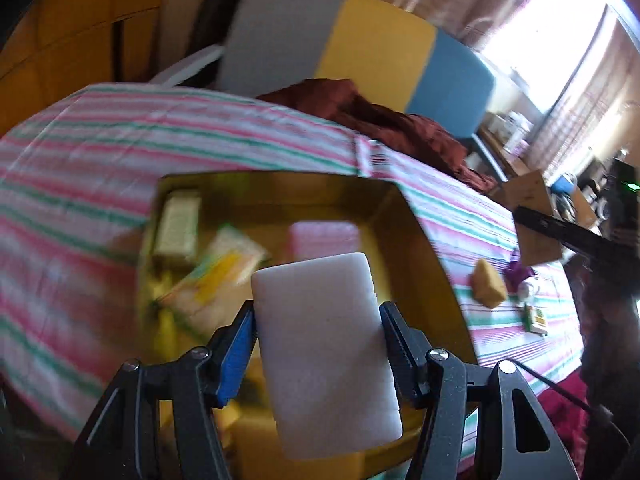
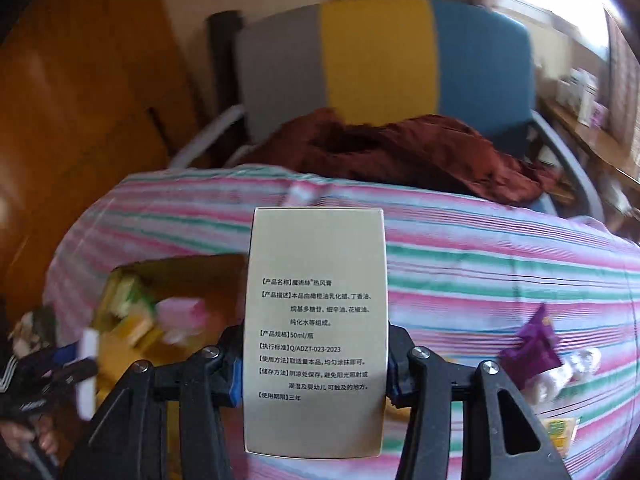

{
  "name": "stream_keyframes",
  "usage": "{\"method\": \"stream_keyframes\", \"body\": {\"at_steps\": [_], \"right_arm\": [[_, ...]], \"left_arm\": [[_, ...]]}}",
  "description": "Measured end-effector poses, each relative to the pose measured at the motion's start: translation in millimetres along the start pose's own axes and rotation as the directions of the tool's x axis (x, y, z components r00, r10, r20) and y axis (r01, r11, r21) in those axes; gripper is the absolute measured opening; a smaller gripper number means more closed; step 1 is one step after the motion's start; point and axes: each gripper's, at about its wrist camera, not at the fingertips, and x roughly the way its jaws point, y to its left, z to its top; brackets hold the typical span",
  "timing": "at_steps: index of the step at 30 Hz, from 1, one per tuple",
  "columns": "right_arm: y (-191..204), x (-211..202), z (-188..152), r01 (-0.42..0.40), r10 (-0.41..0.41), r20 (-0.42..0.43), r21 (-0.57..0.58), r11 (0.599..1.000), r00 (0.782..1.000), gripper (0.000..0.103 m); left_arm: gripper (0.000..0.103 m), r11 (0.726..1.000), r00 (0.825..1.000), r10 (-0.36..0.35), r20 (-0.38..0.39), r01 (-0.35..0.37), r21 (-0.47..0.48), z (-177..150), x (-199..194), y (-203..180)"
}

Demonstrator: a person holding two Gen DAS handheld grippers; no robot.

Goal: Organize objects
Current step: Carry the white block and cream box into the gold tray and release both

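My left gripper [image 1: 318, 314] is shut on a white foam sponge block [image 1: 324, 352], held above the open yellow cardboard box [image 1: 424, 240] on the striped cloth. Inside the box lie a pale carton, a green-yellow packet and a pink item, all blurred. My right gripper [image 2: 316, 340] is shut on a pale printed carton [image 2: 316, 332], held upright above the striped cloth, to the right of the yellow box [image 2: 180, 272]. In the right wrist view the left gripper with its white block [image 2: 86, 368] shows at the far left. A black part of the right gripper [image 1: 576, 236] crosses the right edge of the left wrist view.
On the striped cloth [image 2: 480, 264] lie a purple packet [image 2: 532, 344], a clear wrapped item [image 2: 568, 372] and a yellow-green sachet [image 2: 560, 434]. A tan sponge [image 1: 488, 282] lies right of the box. A dark red cloth [image 2: 400, 152] and a grey-yellow-blue chair [image 2: 380, 60] stand behind.
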Motion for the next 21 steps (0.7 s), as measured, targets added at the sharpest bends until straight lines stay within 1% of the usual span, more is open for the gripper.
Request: {"method": "stream_keyframes", "body": {"at_steps": [2, 3, 4, 7, 9, 10, 11, 12, 13, 14, 15, 16, 17, 19, 20, 21], "right_arm": [[30, 3, -12, -0.069, 0.067, -0.033, -0.069, 0.995, 0.997, 0.05], [49, 7, -19, -0.106, 0.099, -0.061, -0.126, 0.986, 0.993, 0.05], [66, 11, -25, -0.127, 0.113, -0.084, -0.185, 0.974, 0.99, 0.05], [113, 28, -42, -0.18, 0.127, -0.174, -0.334, 0.925, 0.977, 0.05], [143, 43, -49, -0.224, 0.132, -0.242, -0.409, 0.885, 0.961, 0.05], [158, 52, -53, -0.246, 0.132, -0.273, -0.445, 0.861, 0.953, 0.05], [174, 60, -54, -0.253, 0.121, -0.288, -0.483, 0.838, 0.95, 0.051], [186, 64, -58, -0.228, 0.097, -0.271, -0.51, 0.829, 0.958, 0.054], [194, 70, -55, -0.176, 0.055, -0.233, -0.538, 0.824, 0.971, 0.056], [200, 75, -52, -0.106, -0.002, -0.189, -0.563, 0.82, 0.982, 0.06], [202, 79, -50, -0.041, -0.053, -0.146, -0.572, 0.819, 0.988, 0.061], [201, 80, -47, 0.008, -0.086, -0.111, -0.566, 0.824, 0.99, 0.061], [197, 81, -45, 0.03, -0.098, -0.096, -0.548, 0.836, 0.991, 0.061], [181, 79, -44, -0.009, -0.058, -0.119, -0.496, 0.868, 0.991, 0.063], [176, 75, -47, -0.02, -0.048, -0.128, -0.479, 0.878, 0.991, 0.063], [171, 72, -51, -0.011, -0.055, -0.126, -0.473, 0.881, 0.991, 0.063]], "left_arm": [[0.061, 1.0, 1.0, 0.014, -0.005, -0.015, -0.028, -8, -3, 11], [0.061, 0.999, 1.0, 0.018, -0.006, -0.018, -0.045, -12, -5, 18], [0.061, 0.998, 1.0, 0.02, -0.006, -0.021, -0.054, -15, -7, 21], [0.061, 0.997, 1.0, 0.022, 0.001, -0.022, -0.069, -20, -11, 29], [0.061, 0.997, 1.0, 0.011, 0.005, -0.011, -0.076, -22, -11, 31], [0.063, 0.997, 1.0, 0.007, 0.011, -0.006, -0.078, -21, -11, 31], [0.064, 0.997, 1.0, 0.007, 0.017, -0.006, -0.08, -21, -11, 31], [0.067, 0.997, 1.0, 0.011, 0.018, -0.009, -0.082, -21, -10, 31], [0.071, 0.996, 1.0, 0.014, 0.019, -0.012, -0.084, -22, -10, 31], [0.072, 0.996, 1.0, 0.018, 0.023, -0.016, -0.089, -23, -10, 32], [0.074, 0.996, 0.999, 0.026, 0.024, -0.024, -0.087, -24, -9, 33], [0.074, 0.997, 0.999, 0.029, 0.02, -0.028, -0.078, -25, -9, 33], [0.074, 0.997, 0.999, 0.031, 0.016, -0.03, -0.067, -27, -8, 33], [0.074, 0.997, 0.999, 0.035, 0.01, -0.035, -0.066, -29, -7, 36], [0.074, 0.997, 0.999, 0.036, 0.006, -0.035, -0.069, -30, -6, 38], [0.074, 0.997, 0.999, 0.035, 0.006, -0.034, -0.076, -31, -5, 39]]}}
